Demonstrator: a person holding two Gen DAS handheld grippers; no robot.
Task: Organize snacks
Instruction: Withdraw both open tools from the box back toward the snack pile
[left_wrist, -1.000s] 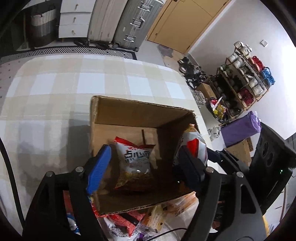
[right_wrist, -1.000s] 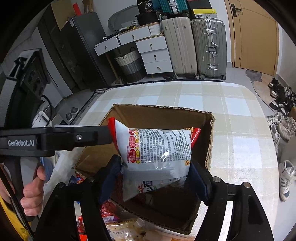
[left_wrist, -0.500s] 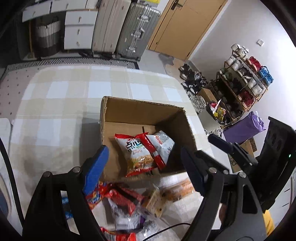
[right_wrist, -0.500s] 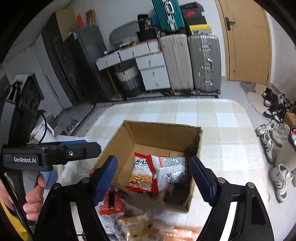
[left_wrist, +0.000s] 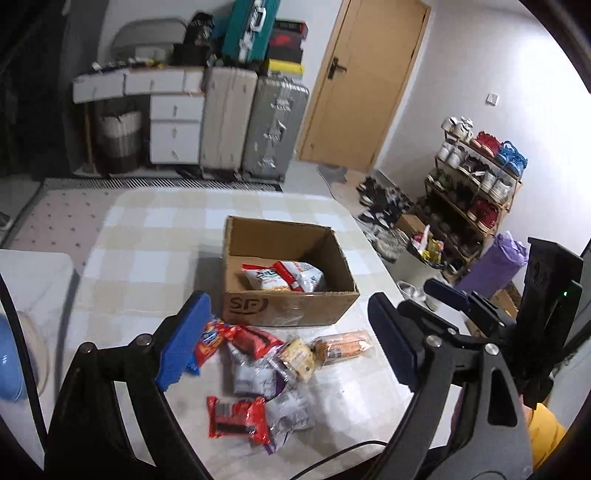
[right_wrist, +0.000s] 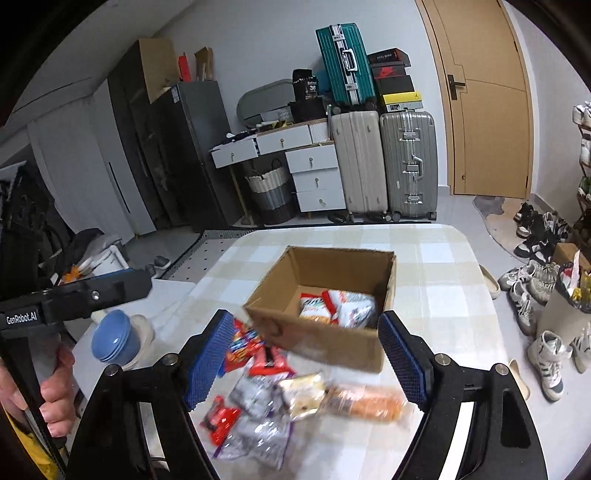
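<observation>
On the checked counter (left_wrist: 155, 236), a cardboard box (left_wrist: 288, 306) holds two snack bags (left_wrist: 284, 276). Beside it, loose snacks (left_wrist: 273, 369) wait unpacked. Left tool (left_wrist: 291, 345) and right tool (right_wrist: 306, 360) hover wide open, empty.

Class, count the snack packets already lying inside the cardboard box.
2. A white packet with orange print lies left on the box floor; a red-and-white packet leans against its right side, partly overlapping. Others could be hidden under them.
</observation>
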